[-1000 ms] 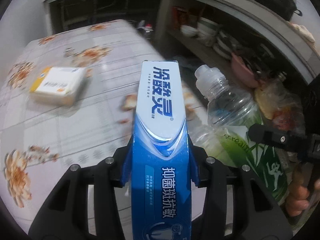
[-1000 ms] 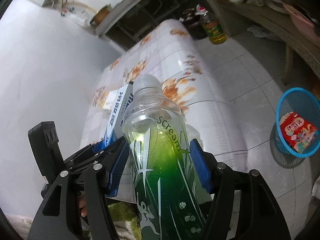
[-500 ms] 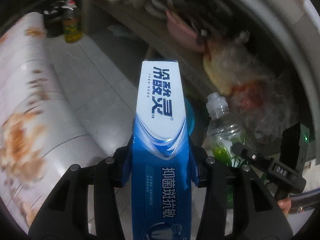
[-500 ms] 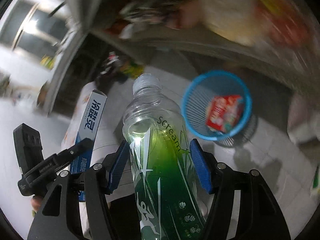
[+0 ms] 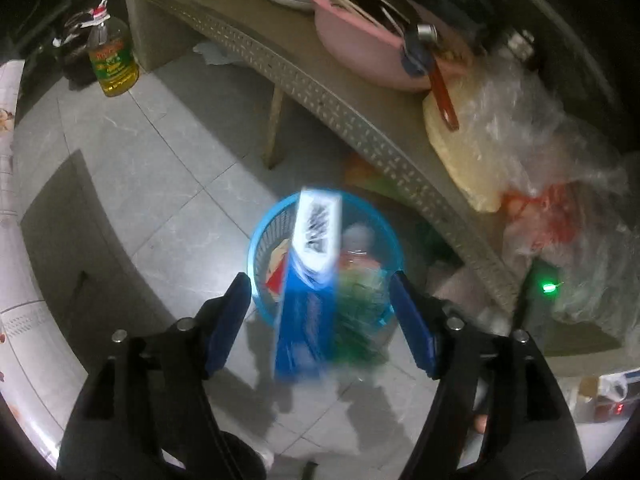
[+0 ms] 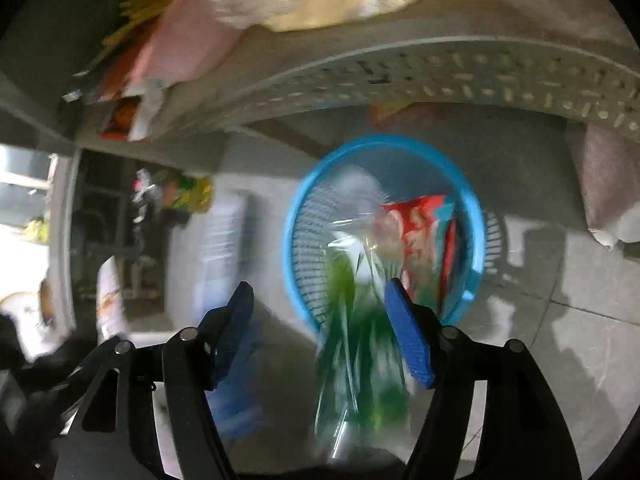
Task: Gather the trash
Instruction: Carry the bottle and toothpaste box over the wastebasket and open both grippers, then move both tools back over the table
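Both grippers had let go since half a second before: the left gripper [image 5: 320, 320] stood with its jaws wide apart, and the blue toothpaste box [image 5: 310, 284] was loose between them, blurred, over the blue basket [image 5: 256, 248] on the floor. Its long axis ran away from the camera, white end pointing forward toward the basket. The right gripper [image 6: 320, 328] was spread too; the green bottle [image 6: 360, 332], blurred, pointed cap-first into the basket [image 6: 476, 240], beside a red packet [image 6: 424, 224].
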The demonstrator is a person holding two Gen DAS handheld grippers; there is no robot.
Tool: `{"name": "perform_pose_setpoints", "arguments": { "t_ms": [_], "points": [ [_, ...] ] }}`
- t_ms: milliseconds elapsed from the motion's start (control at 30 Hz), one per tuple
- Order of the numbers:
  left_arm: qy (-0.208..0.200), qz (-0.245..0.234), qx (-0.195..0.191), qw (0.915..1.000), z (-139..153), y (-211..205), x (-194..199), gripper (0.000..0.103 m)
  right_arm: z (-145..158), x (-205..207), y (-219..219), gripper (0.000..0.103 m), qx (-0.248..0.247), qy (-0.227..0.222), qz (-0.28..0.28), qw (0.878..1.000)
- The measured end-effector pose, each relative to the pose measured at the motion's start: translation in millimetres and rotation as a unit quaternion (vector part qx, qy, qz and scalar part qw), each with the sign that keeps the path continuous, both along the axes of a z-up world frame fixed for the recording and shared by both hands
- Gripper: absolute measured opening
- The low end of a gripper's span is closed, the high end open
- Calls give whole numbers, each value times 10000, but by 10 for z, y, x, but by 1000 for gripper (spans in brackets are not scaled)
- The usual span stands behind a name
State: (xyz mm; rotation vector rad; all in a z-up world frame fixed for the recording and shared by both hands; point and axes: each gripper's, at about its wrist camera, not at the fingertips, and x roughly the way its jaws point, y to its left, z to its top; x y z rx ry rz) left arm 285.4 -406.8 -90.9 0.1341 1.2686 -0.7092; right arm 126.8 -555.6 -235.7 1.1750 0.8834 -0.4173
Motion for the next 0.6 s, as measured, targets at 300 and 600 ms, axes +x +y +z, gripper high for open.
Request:
{"name": "perform_pose_setpoints", "arguments": {
  "t_ms": [300,600],
  "points": [
    [-166,-149,-206,9995,146,379,-140,68,-63,-196,211,66,-361,173,221,9990],
    [-420,-77,-433,9981,421,867,-401,68,245,-449,464,66,-939,246,672,9930]
  ]
}}
